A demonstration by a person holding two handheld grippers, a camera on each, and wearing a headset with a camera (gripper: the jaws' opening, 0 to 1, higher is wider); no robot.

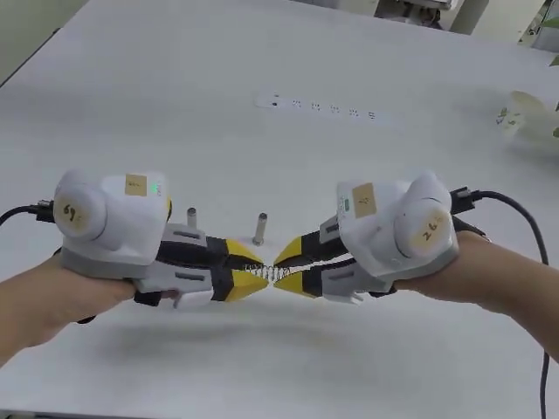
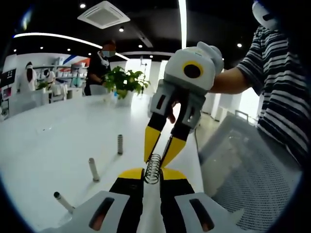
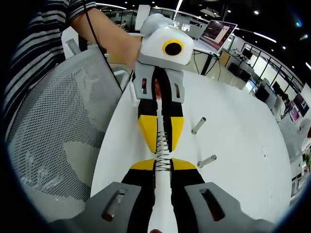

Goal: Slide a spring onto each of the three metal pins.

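**Yellow tips, white shells, pale bench**

The left tongs (image 1: 262, 272) and right tongs (image 1: 281, 269) share one scheme: white rounded shells, grey housings, and black jaws ending in bright yellow tips. Each shell bears a tan sticker (image 1: 135, 184), and a small green light (image 1: 155, 187) glows on the left one. The silver wire spring (image 1: 272, 274) is pale against the yellow. The metal pins (image 1: 259, 229) are dull grey, while the bench (image 1: 262, 52) and power strip (image 1: 319, 106) are plain white. The cable (image 1: 515, 209) is black. The short-sleeved shirt (image 2: 277, 73) is striped black and white, the mesh chair (image 3: 53, 136) pale grey, and the leafy plant (image 2: 126, 80) green.
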